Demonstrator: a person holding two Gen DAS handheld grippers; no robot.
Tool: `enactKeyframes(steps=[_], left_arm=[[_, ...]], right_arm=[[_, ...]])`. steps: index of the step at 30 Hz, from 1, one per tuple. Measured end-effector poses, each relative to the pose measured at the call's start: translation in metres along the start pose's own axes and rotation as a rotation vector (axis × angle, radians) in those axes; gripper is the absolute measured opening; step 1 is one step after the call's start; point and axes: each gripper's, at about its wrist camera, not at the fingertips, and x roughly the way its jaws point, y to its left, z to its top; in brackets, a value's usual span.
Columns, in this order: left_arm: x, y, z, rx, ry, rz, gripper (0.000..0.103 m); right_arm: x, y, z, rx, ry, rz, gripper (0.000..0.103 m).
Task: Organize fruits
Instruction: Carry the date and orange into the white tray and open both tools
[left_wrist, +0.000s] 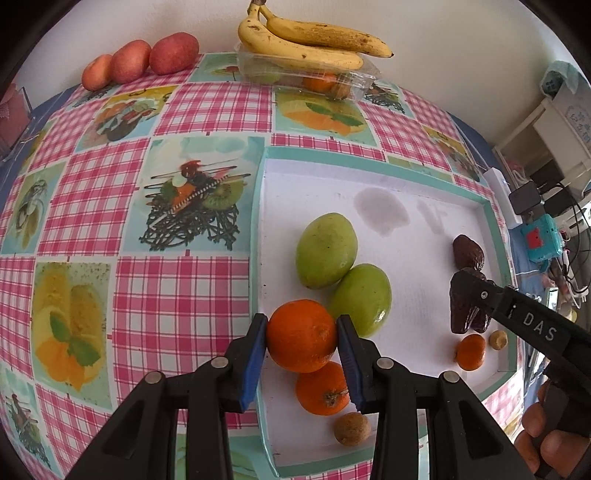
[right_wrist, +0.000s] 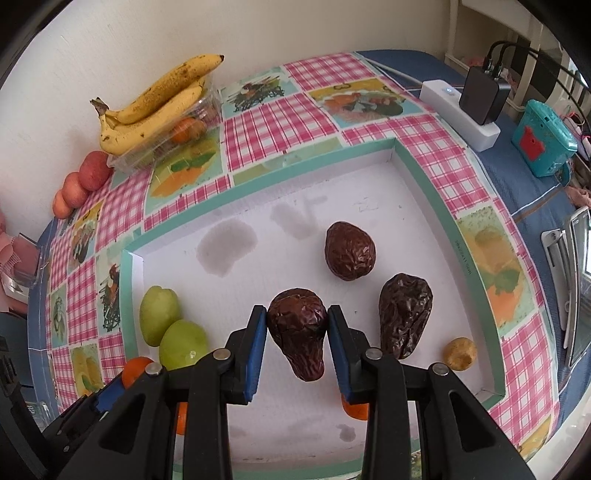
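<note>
Left gripper (left_wrist: 301, 341) is clamped on an orange (left_wrist: 300, 334) at the near left edge of the white tray (left_wrist: 388, 177), crowded by two green fruits (left_wrist: 325, 250) and another orange (left_wrist: 322, 388) half hidden beneath. Right gripper (right_wrist: 297, 339) pinches a wrinkled dark fruit (right_wrist: 300, 334) over mid-tray, open white floor ahead, two more dark fruits (right_wrist: 350, 250) close by. The bananas (left_wrist: 314, 40) on their clear tub sit far back.
</note>
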Motion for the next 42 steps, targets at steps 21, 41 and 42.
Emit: enactKeyframes(steps=[21,41,42], left_arm=[[0.001,0.002,0.000,-0.012,0.003,-0.010,0.041],[0.000,0.000,0.000,-0.010,0.016,-0.023,0.044],[-0.001,0.000,0.000,-0.008,0.017,-0.022,0.045]], right_arm=[[0.022,0.000,0.001,-0.005,0.054,-0.020,0.035],[0.024,0.003,0.002,-0.018,0.050,-0.043,0.050],[0.023,0.003,0.001,-0.017,0.050,-0.043,0.050]])
